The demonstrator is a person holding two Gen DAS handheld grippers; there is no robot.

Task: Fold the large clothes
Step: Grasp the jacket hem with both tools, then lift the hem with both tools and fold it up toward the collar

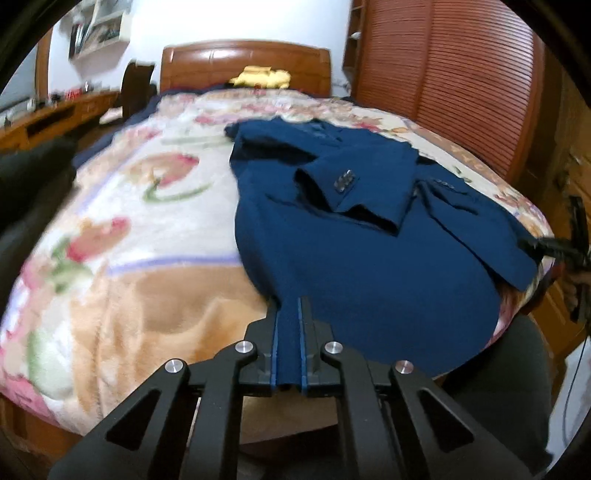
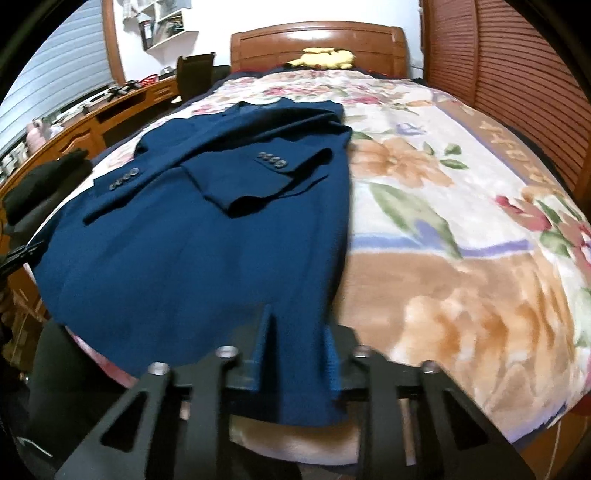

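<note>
Left claw [image 1: 289, 314] pinching jacket [image 1: 354, 229] hem, tips buried.

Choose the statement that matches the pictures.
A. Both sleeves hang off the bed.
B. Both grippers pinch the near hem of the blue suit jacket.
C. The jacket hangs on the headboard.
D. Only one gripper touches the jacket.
B: the left gripper and right gripper each clamp the hem of the blue suit jacket.

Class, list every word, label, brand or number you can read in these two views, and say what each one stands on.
Blanket, brown border band: a row of pale capital letters, too blurred and warped to read.
Wall shelf: any print on the things there is too small to read.
Jacket: no label or writing shows.
Nothing can be quoted with certainty.
</note>
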